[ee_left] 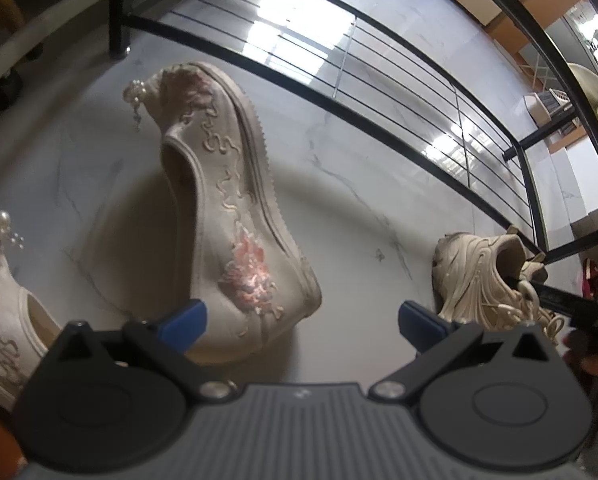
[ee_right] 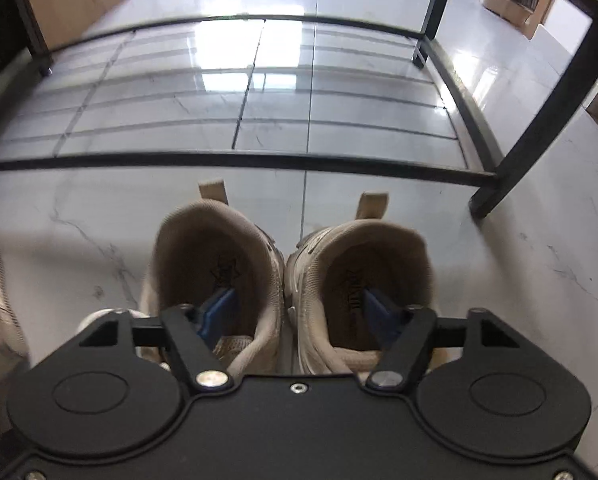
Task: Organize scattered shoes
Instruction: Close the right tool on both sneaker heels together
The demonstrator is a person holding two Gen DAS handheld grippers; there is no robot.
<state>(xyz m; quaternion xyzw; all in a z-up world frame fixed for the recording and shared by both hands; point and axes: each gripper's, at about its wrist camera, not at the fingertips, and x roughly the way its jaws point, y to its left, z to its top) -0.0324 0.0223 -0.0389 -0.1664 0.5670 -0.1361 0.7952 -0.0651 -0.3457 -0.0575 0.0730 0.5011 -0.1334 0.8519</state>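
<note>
Right wrist view: claw (ee_right: 299, 312) fingers sit inside both sneakers (ee_right: 287, 280), one each.

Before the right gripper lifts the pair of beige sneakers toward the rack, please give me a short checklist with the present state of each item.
1. One right gripper finger inside each beige sneaker: ok, left sneaker, right sneaker.
2. Sneakers side by side, inner walls touching: ok.
3. Pads pressing the inner walls firmly: cannot tell.
4. Lowest shelf of the black rack free ahead of the pair: ok.
5. Left gripper out of the way: ok, open, nothing between its fingers.
6. Embroidered shoe standing upright: not ok, it lies on its side on the floor.
</note>
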